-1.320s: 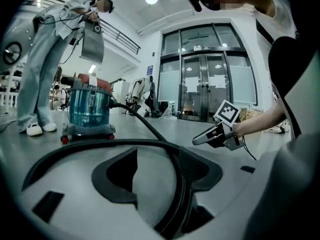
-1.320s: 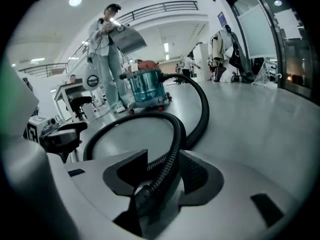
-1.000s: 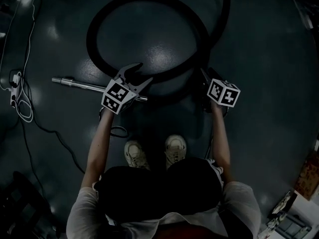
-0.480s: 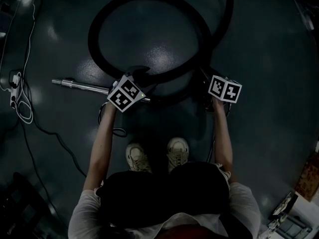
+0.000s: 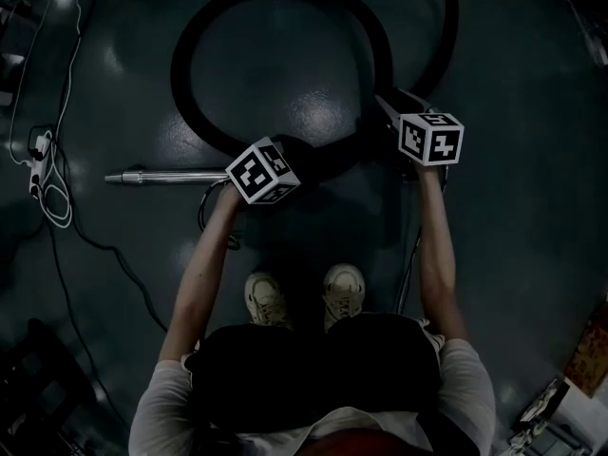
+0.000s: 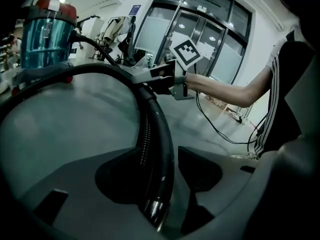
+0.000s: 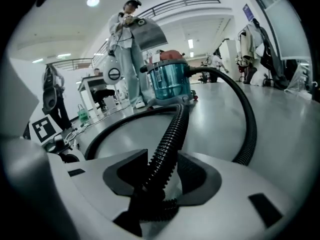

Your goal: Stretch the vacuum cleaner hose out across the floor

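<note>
Markings: black-and-white square codes on the left marker cube [image 5: 261, 171] and the right marker cube [image 5: 432, 139]. A round label [image 7: 114, 74] and a blue wall sign [image 7: 248, 11] are too small to read, and no brand is legible. Pose: person bent over, white shoes [image 5: 264, 297] together, left forearm [image 5: 204, 274] and right forearm [image 5: 437, 255] reaching forward, both tools angled down at the dark glossy floor [image 5: 532, 217]. The black ribbed vacuum hose [image 5: 182, 74] lies in a round loop at 12 o'clock from the shoes. The left gripper [image 6: 167, 174], at the loop's 6 o'clock, is unclenched: its jaws straddle the hose's smooth cuff, and the right-hand pad is clear of it. The right gripper [image 7: 162, 176], at the loop's 4 o'clock, is clamped on the ribbed hose. The teal canister vacuum [image 7: 170, 81] stands beyond. A chrome wand [image 5: 161, 176] lies at 9 o'clock of the left cube.
</note>
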The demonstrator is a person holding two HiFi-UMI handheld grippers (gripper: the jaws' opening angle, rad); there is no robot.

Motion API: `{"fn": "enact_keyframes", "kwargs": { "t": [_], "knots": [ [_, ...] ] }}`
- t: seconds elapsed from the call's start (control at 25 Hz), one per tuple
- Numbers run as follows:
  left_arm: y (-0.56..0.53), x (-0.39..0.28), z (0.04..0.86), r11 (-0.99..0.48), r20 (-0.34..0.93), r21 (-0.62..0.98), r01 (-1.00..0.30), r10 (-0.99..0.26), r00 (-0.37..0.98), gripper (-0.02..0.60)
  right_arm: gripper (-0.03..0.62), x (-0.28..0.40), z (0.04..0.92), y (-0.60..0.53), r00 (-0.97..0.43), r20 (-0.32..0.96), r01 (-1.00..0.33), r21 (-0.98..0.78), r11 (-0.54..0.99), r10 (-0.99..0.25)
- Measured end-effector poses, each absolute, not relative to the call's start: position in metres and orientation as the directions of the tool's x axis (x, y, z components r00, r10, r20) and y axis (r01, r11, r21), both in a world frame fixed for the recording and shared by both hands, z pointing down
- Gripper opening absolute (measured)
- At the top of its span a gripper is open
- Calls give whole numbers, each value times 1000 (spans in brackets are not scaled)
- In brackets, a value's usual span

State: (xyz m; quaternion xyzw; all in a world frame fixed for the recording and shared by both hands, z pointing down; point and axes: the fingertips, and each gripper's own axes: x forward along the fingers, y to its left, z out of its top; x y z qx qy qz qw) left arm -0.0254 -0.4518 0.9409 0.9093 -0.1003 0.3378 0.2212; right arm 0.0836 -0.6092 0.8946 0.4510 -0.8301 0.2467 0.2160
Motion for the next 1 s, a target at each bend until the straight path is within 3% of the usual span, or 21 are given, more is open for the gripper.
{"fn": "enact_keyframes", "kwargs": {
  "t": [0.28, 0.4, 0.52, 0.6, 0.68, 0.8, 1.0],
  "knots": [
    [-443, -21, 941, -885, 666, 344, -313, -5, 746, 241, 193, -12, 893, -627, -632, 644, -668, -171, 724, -431],
    [-450, -21, 937, -880, 648, 351, -321, -20, 762, 241, 193, -32, 893, -644, -624, 630, -672, -132, 729, -462],
    [-470, -29, 916, -812, 456, 453, -367, -142, 878, 240, 193, -23, 871, -659, -544, 528, -768, -1, 640, -652],
    [-484, -51, 894, -721, 287, 577, -383, -259, 922, 241, 193, -19, 855, -646, -562, 497, -783, -62, 619, -661],
    [-484, -77, 879, -694, 225, 595, -405, -340, 913, 240, 193, -14, 850, -618, -605, 490, -775, -179, 607, -628],
    [-456, -95, 883, -750, 333, 464, -471, -345, 877, 241, 193, 8, 874, -565, -606, 539, -785, -283, 551, -586],
    [-399, -69, 915, -811, 467, 417, -411, -198, 862, 241, 193, 24, 909, -486, -668, 562, -743, -548, 385, -489]
  ]
}}
